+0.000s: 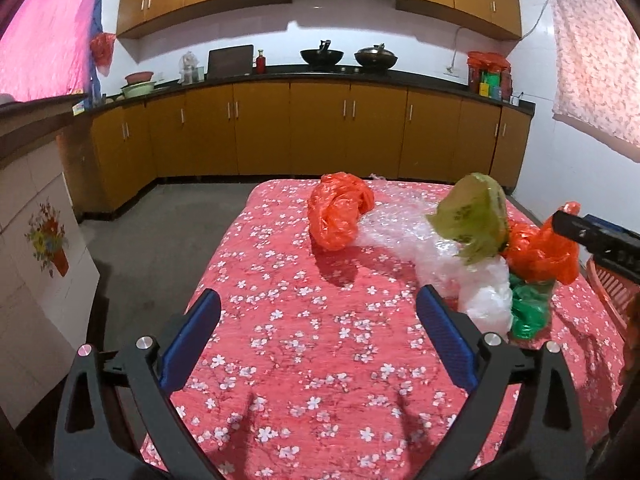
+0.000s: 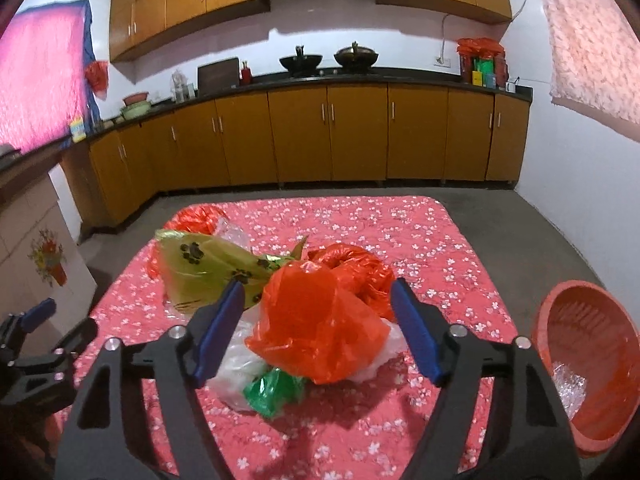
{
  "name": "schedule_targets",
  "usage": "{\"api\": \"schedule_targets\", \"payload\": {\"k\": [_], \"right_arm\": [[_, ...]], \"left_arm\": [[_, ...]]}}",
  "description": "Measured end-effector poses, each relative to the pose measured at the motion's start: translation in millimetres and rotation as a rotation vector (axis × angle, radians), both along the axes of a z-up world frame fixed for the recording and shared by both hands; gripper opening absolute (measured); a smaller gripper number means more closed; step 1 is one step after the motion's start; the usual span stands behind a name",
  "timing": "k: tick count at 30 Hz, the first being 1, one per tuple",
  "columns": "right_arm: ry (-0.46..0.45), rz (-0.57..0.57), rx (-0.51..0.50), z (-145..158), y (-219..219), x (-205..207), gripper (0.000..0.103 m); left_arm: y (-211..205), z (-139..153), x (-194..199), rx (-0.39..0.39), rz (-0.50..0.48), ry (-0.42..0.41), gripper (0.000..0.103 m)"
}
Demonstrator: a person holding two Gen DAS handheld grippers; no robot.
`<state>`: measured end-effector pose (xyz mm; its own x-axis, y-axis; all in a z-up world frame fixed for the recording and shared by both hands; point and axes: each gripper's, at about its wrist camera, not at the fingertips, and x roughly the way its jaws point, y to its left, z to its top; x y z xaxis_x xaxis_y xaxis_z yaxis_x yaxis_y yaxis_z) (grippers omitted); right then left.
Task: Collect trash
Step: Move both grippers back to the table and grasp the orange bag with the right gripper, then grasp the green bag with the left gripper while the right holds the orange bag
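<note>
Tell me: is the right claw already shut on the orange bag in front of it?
No. The right claw stands wide open, its blue fingers flanking the orange bag without pinching it.

bags [image 2: 320, 320] heaped on the table [image 2: 440, 240], basket [image 2: 580, 360] just right of it, cabinets [image 2: 320, 136] behind

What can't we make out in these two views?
- Basket: right view, bottom hidden by its own tilted wall; left view, frame edge cuts it to a sliver.
- Green bag: mostly buried under the orange bag.
- Clear wrap: extent hidden by the yellow bag.
</note>
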<state>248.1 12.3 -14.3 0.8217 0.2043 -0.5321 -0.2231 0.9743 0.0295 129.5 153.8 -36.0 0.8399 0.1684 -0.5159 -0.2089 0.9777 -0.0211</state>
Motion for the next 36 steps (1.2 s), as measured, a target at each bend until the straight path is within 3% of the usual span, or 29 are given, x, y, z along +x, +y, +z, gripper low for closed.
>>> {"api": "schedule_targets", "payload": {"k": [3, 11, 14, 23, 36], "right_arm": [[0.023, -0.01, -0.027, -7, 1, 10, 0.067], [0.064, 0.015, -0.041, -19, -3, 15, 0.037], [0.066, 0.027, -0.012, -15, -9, 12, 0.031], [0.014, 0.033, 0.062, 7, -29, 0, 0.022], [-0.045, -0.041, 0.097, 29, -74, -12, 0.022]], "left_arm": [[2, 0, 0, -0.015, -0.003, 0.003, 0.097], [0, 1, 6, -0.023, -0.024, 0.001, 0.097], [-3, 4, 7, -0.025, -0.036, -0.007, 0.097], [-18, 23, 15, -0.027, -0.095, -0.053, 0.098], [-66, 57, 60, -0.029, -0.223, -0.116, 0.101]]}}
